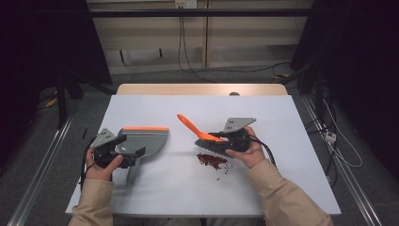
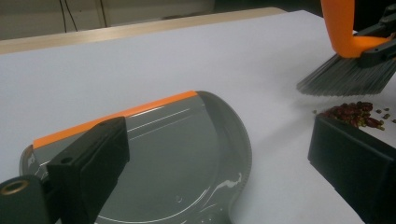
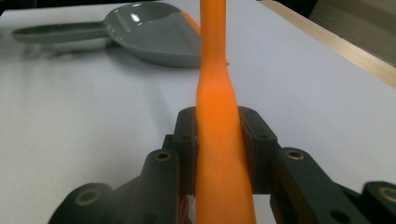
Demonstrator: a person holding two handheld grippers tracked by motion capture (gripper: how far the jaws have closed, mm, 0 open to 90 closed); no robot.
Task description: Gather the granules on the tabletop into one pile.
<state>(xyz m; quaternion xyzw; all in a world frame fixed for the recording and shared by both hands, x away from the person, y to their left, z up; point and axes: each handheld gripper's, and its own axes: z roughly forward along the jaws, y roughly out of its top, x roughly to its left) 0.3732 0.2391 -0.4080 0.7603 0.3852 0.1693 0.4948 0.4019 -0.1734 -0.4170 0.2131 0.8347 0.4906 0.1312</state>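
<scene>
Across the white worktop (image 1: 282,188), which carries everything in hand, two tools lie on either side of a small spill. Largest is the grey dustpan (image 1: 143,141), flat on the sheet with its orange lip (image 1: 146,128) along the far edge and its handle running back toward the person. In the left gripper view the pan lies beneath and between the jaws of the left gripper (image 1: 127,146), one jaw over its near corner, the other well off to the side above bare sheet; these jaws stand wide and press on nothing.

Next in size is the hand brush (image 1: 207,136). The jaws of the right gripper (image 1: 221,141) are clamped on its orange handle (image 3: 215,107), which rises straight up between them in the right gripper view and slants away toward the worktop's middle in the high view. Its grey bristles (image 2: 348,77) hang below the jaws, just above the sheet.

Smallest is the heap of dark red bits (image 1: 211,160), lying just under and in front of the bristles, with a few stray crumbs scattered on the near side. Open sheet separates the heap from the dustpan's mouth; nothing lies between them. In the left gripper view, the outer jaw partly hides the heap's near edge.
</scene>
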